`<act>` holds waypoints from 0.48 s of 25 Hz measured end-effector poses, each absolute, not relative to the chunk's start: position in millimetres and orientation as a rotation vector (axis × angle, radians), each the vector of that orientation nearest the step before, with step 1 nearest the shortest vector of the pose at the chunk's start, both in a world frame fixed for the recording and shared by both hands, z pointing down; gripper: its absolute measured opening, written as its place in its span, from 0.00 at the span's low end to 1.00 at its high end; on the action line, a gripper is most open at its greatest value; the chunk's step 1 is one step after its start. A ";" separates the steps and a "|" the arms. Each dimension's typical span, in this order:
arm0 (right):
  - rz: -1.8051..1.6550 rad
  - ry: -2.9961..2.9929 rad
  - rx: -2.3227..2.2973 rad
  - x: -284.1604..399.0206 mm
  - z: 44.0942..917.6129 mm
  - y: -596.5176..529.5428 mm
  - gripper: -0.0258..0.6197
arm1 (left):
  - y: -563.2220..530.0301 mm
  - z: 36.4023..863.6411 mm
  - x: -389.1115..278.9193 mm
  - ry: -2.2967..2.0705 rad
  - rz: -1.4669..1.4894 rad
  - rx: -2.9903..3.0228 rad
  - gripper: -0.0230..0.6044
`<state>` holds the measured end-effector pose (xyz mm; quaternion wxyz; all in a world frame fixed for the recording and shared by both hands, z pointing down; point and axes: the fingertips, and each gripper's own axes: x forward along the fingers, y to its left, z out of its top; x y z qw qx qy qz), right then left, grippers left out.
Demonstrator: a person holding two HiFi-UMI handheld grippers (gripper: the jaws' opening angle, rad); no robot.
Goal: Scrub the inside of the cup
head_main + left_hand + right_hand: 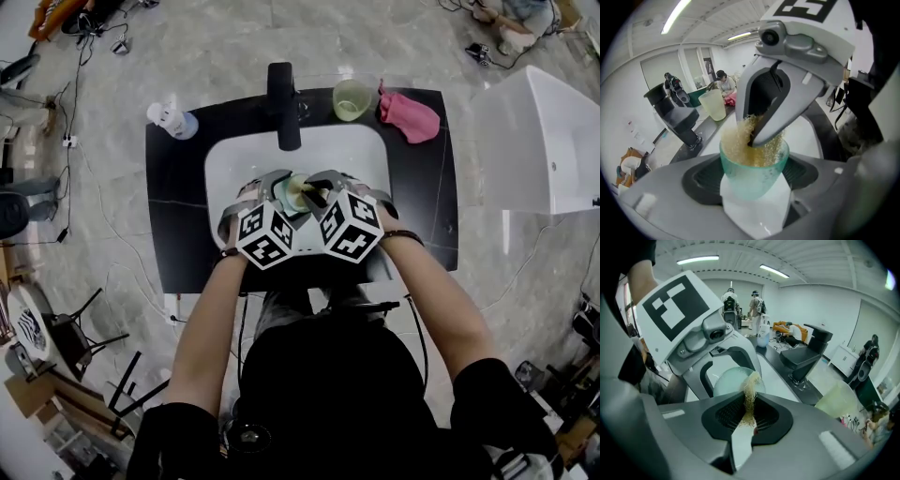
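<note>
Over the white sink [231, 161], my left gripper [278, 192] is shut on a translucent teal cup [292, 190], its pads on either side of the cup's wall [751, 182]. A yellowish mesh scrubber [735, 140] fills the cup's mouth. My right gripper [321, 198] is shut on that scrubber [750, 397] and reaches into the cup from above. In the right gripper view the cup's rim [726, 380] sits just beyond the pinched scrubber, framed by the left gripper's body [715, 336]. The cup's bottom is hidden.
A black faucet [283, 103] rises behind the basin. On the black counter [178, 234] stand a pale yellow-green cup [352, 99], a pink cloth [411, 116] and a white bottle [172, 120]. A white bin [544, 141] stands to the right. People stand in the background.
</note>
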<state>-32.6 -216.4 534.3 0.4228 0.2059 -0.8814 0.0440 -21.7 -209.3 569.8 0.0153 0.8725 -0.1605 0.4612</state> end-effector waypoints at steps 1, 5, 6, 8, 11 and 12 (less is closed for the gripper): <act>0.097 -2.201 0.500 -33.6 535.9 -214.2 0.11 | -208.3 569.8 -21.9 -0.503 1.450 2.721 0.64; 0.198 -2.215 0.493 -35.8 539.1 -209.0 0.10 | -209.1 567.3 -24.0 -0.539 1.524 2.758 0.64; 0.255 -2.226 0.496 -36.4 538.6 -207.6 0.10 | -209.5 566.5 -24.2 -0.547 1.542 2.767 0.64; 0.368 -2.247 0.495 -38.1 535.6 -205.0 0.10 | -209.7 566.2 -24.5 -0.558 1.579 2.782 0.64; 0.490 -2.273 0.480 -41.5 529.1 -202.7 0.10 | -209.3 567.9 -24.3 -0.574 1.625 2.793 0.64; 0.516 -2.278 0.473 -42.5 528.3 -201.2 0.10 | -208.8 569.0 -23.9 -0.577 1.635 2.792 0.64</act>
